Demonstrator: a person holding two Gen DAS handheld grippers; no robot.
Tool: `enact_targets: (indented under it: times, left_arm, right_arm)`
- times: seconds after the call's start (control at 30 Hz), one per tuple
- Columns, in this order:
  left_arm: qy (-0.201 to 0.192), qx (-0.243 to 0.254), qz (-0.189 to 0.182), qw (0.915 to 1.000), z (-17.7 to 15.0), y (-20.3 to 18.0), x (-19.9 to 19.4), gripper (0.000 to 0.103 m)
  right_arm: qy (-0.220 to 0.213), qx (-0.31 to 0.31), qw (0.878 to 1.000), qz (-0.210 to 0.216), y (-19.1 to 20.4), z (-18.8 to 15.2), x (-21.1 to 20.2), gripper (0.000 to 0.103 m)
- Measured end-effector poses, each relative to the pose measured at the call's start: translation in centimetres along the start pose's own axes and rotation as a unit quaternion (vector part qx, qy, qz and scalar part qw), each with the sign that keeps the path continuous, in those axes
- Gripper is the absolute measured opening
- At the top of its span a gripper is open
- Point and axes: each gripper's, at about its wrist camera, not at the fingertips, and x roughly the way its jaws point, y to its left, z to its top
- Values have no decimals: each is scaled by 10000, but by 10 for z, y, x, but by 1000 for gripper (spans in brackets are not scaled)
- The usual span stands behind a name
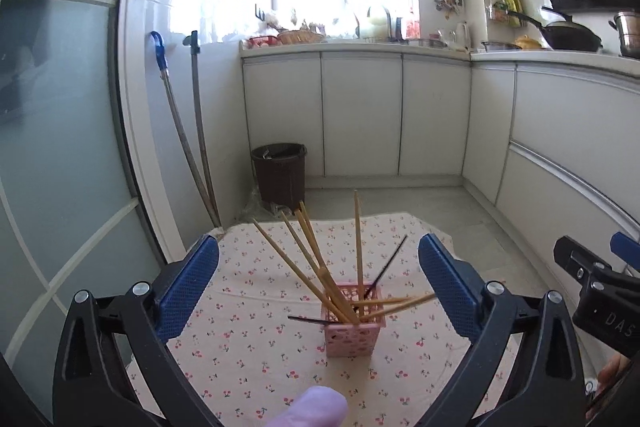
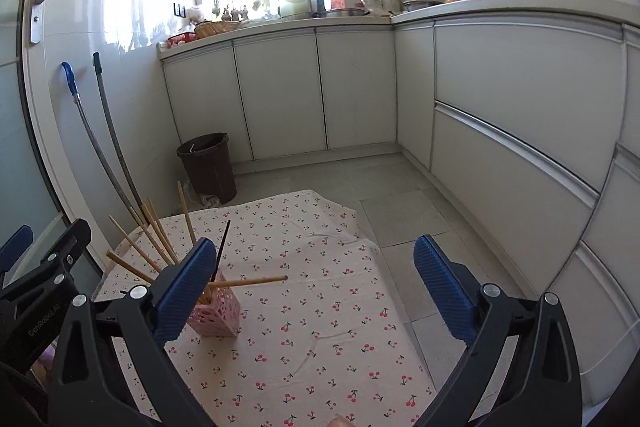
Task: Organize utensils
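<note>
Pink holder [image 1: 354, 321] with chopsticks [image 1: 308, 259] upright on cherry-print cloth [image 1: 248, 339]. Left tool [image 1: 318, 283]: jaws fully spread, empty, holder ahead between fingers. Right tool [image 2: 314, 287]: spread wide, empty, holder beside its left finger.

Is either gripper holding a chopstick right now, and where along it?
Neither. The left gripper and right gripper are both open and empty; the chopsticks stand in the pink holder.
</note>
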Motion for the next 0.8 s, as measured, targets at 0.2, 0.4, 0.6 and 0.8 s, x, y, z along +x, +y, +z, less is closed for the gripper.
enact_targets:
  times: [0.2,0.4,0.6,0.8]
  left_arm:
    - [116,-16,-216,9997,-2,-7,1,96]
    - [59,-99,-91,9999,-5,-6,1,96]
    - [118,-95,-146,9998,-5,-6,4,96]
    - [145,-78,-149,9998,-7,-7,4,96]
  right_arm:
    - [-13,101,9999,12,-4,-5,-2,96]
    - [-11,-10,10000,-53,-1,-10,-1,96]
    - [72,-32,10000,-52,-1,-12,5,96]
    - [141,10,9999,-39,-4,-12,9,96]
